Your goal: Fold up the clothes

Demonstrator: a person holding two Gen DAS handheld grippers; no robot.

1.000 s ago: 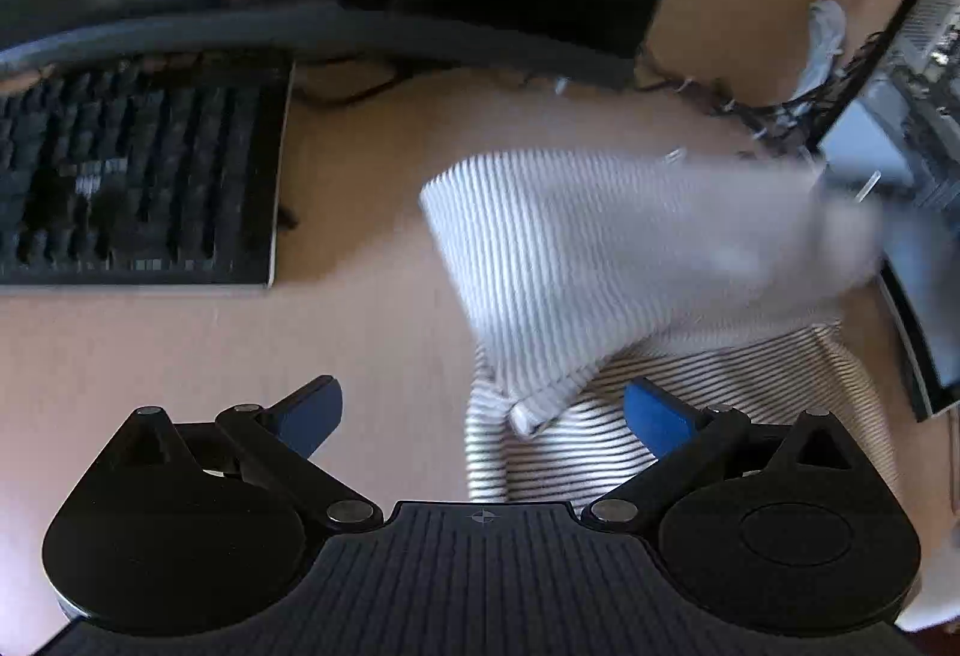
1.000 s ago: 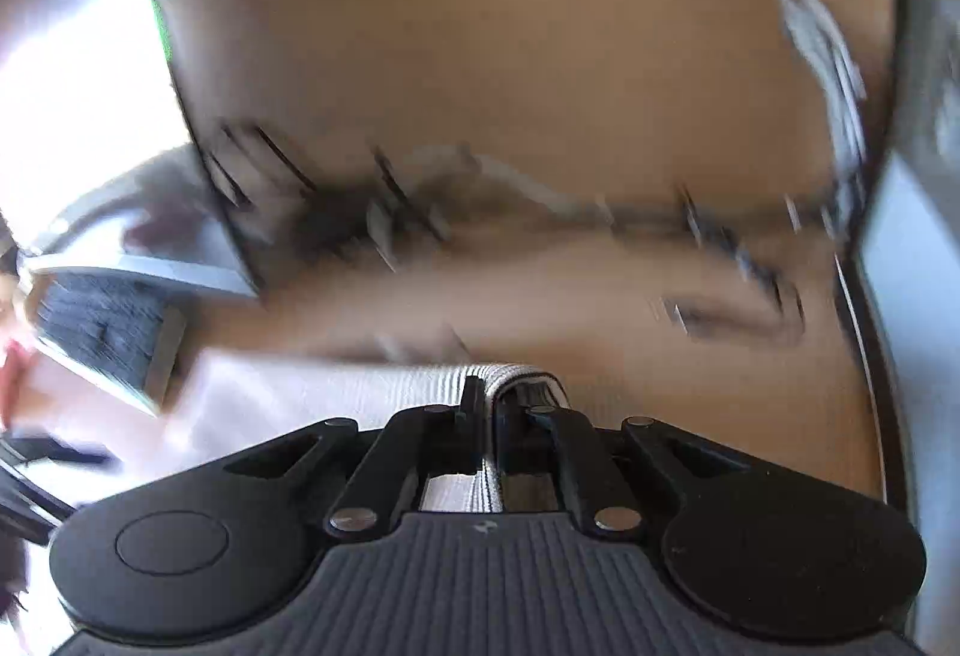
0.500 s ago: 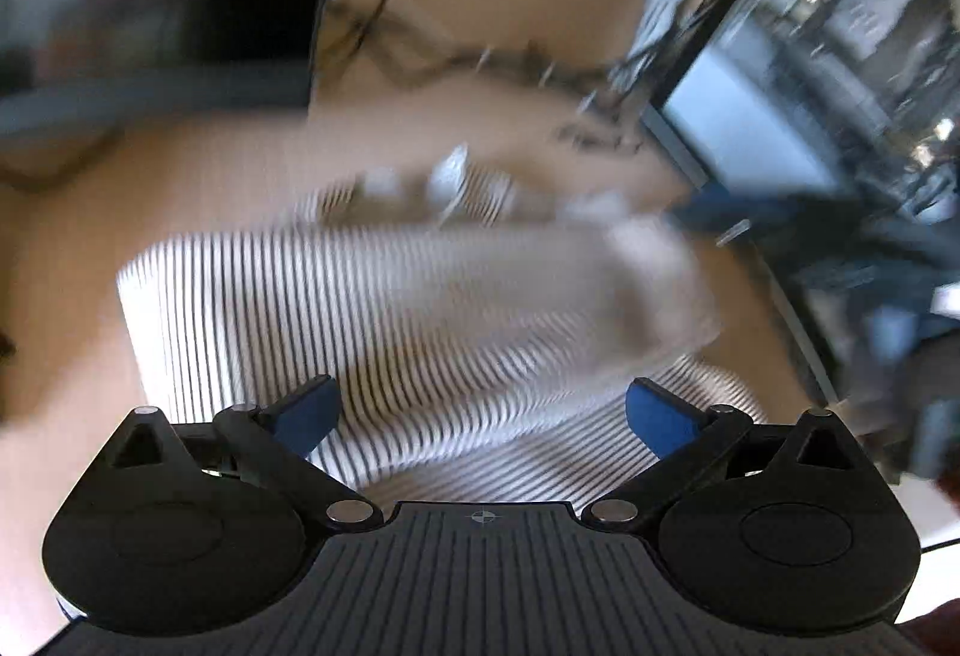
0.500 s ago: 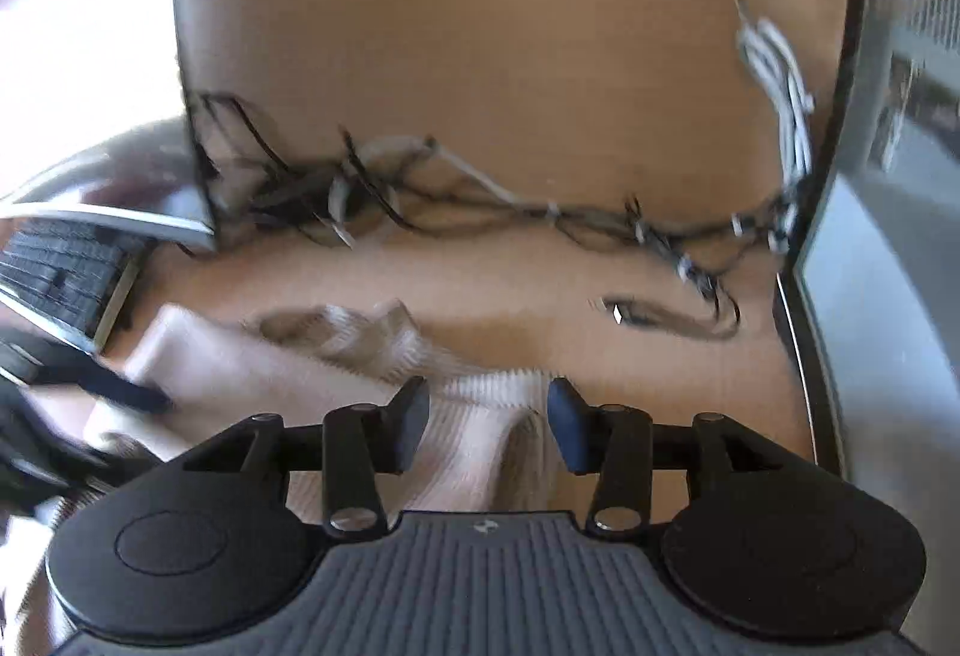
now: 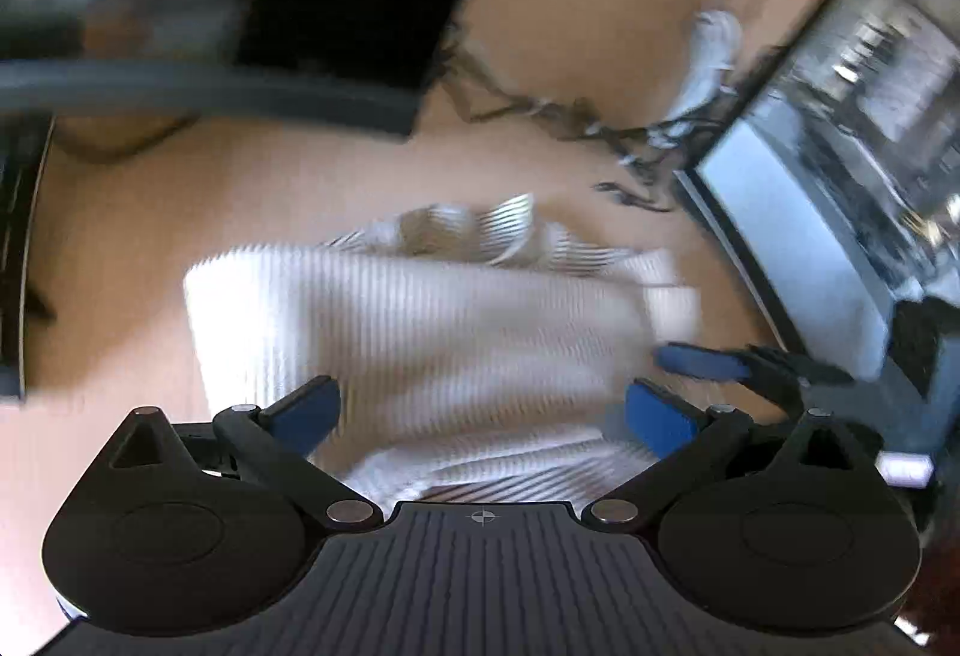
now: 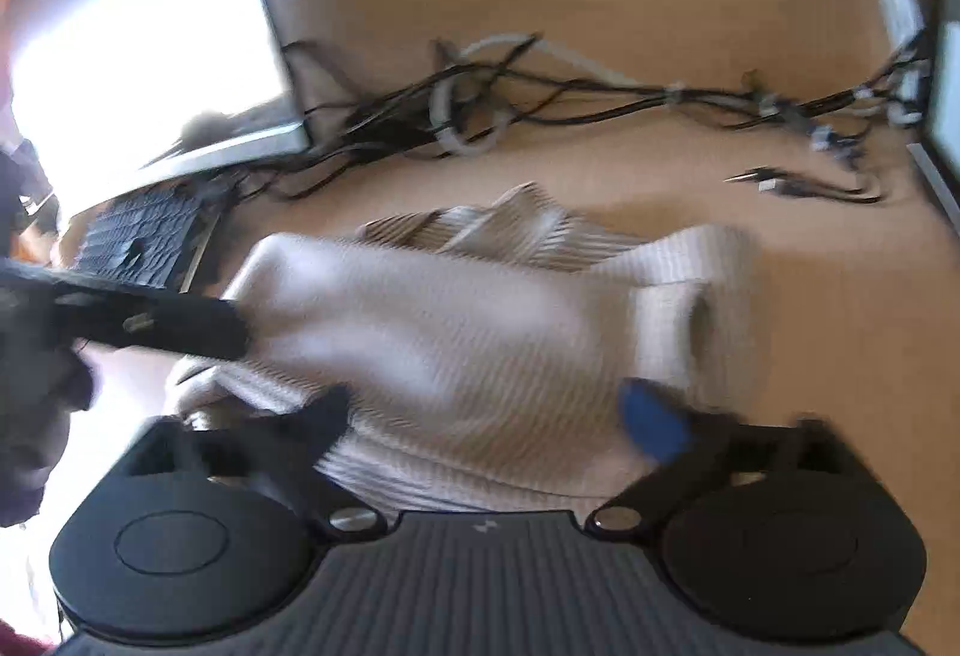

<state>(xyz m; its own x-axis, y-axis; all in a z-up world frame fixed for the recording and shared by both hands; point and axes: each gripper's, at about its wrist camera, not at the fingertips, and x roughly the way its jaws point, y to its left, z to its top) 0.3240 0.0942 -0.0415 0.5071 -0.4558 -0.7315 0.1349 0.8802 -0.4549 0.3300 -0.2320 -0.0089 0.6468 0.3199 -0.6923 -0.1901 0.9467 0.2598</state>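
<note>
A cream ribbed garment with thin stripes (image 5: pixel 420 332) lies folded over on the tan desk (image 5: pixel 150 248), its crumpled striped layer showing at the far edge. My left gripper (image 5: pixel 483 413) hovers open over its near edge, nothing between the blue pads. In the right wrist view the same garment (image 6: pixel 480 314) lies flat, and my right gripper (image 6: pixel 492 419) is open above its near side, holding nothing. A dark finger (image 6: pixel 162 323) of the left gripper reaches over the garment's left end. A blue finger (image 5: pixel 702 362) of the right gripper shows at the garment's right end.
A black keyboard (image 6: pixel 138 236) and a monitor (image 6: pixel 138 44) stand left of the garment. A tangle of black and white cables (image 6: pixel 540 98) runs along the back of the desk. Another screen (image 5: pixel 840 176) stands at the right.
My right gripper was shut on the garment's edge, let it go and opened wide. The folded layer now rests on the desk. My left gripper stayed open and shifted over the garment.
</note>
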